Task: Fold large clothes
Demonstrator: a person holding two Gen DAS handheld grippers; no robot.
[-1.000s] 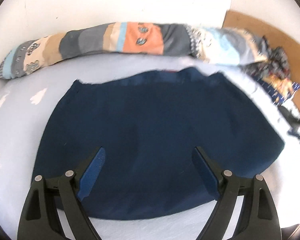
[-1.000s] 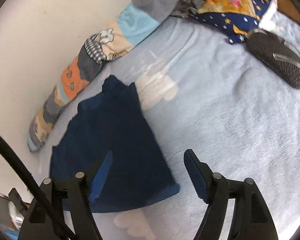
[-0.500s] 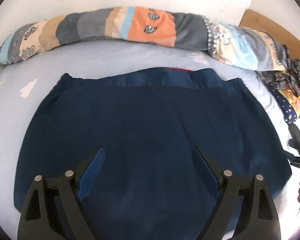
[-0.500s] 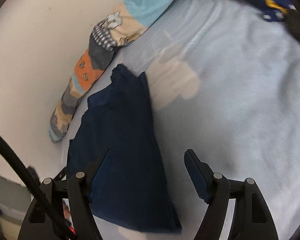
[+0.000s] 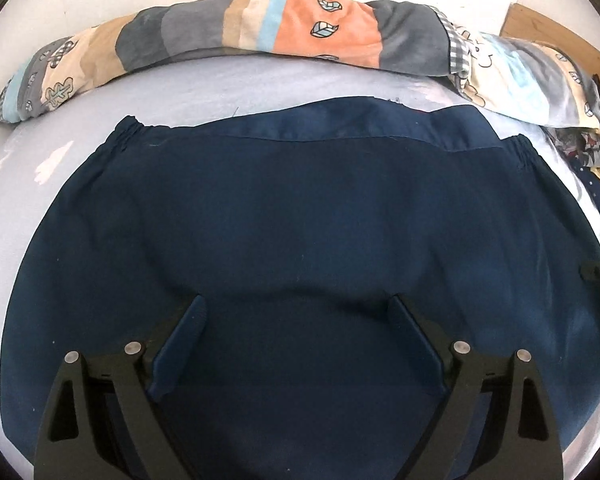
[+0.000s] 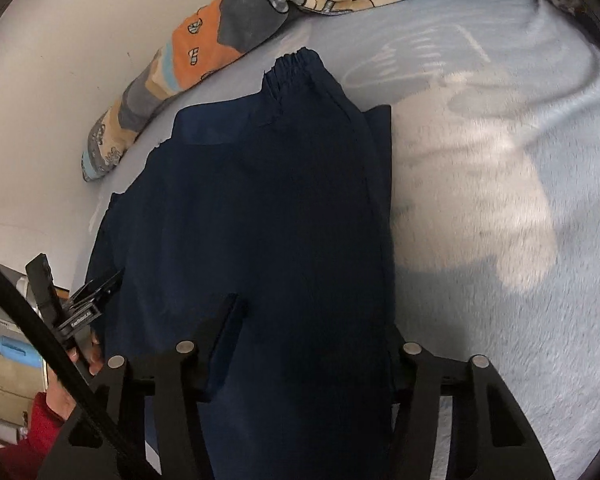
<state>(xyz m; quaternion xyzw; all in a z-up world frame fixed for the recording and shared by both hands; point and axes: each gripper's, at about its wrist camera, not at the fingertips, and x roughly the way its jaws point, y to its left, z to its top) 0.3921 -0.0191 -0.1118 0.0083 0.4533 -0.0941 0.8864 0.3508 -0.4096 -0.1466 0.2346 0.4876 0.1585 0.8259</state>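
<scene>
The navy garment [image 5: 300, 220] is lying flat on the bed [image 6: 500, 200], waistband away; the left gripper [image 5: 298, 344] is hovering apart while the right gripper [image 6: 312, 344] is closing, apparently astride its side edge.

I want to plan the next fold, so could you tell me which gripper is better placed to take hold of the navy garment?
The right gripper, probably: its jaws are closing with the navy garment's near edge between them. The left gripper hovers wide open over the flat middle of the cloth, with no edge to pinch.
</scene>
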